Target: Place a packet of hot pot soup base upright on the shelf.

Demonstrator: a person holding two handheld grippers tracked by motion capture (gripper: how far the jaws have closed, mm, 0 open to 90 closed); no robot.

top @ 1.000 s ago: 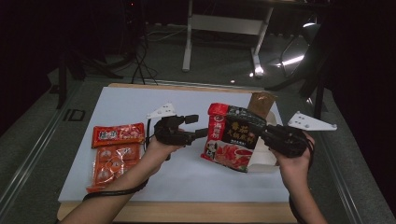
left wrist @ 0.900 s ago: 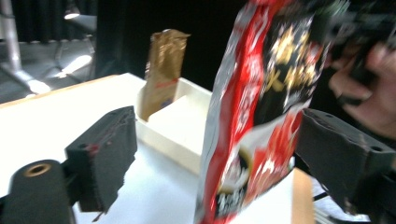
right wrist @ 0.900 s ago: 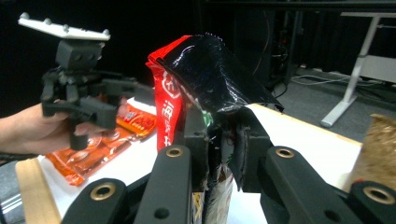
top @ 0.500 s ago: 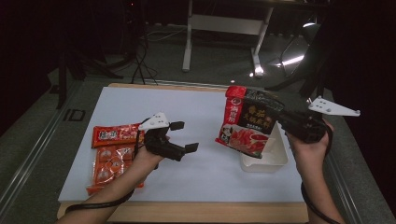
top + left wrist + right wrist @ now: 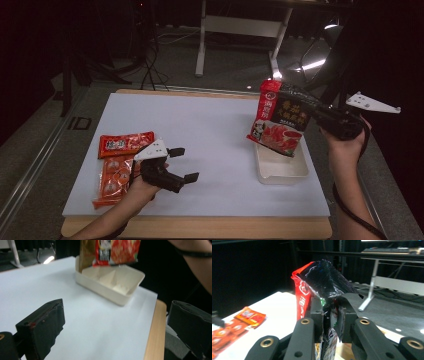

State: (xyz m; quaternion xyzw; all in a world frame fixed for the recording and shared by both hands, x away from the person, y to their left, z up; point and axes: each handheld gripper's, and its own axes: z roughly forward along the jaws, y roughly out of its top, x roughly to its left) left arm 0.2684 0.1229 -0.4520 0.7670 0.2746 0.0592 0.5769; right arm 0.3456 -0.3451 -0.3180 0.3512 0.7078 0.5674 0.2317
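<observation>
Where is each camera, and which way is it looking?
High view: sits above the table's near edge, looks forward and down at the table; both forearms, left gripper and right gripper show.
Left gripper view: rides the left gripper, looks along its open jaws toward the tray; a forearm shows.
Right gripper view: rides the right gripper, looks along jaws shut on the pouch.
Shared: the pouch is in all three.
</observation>
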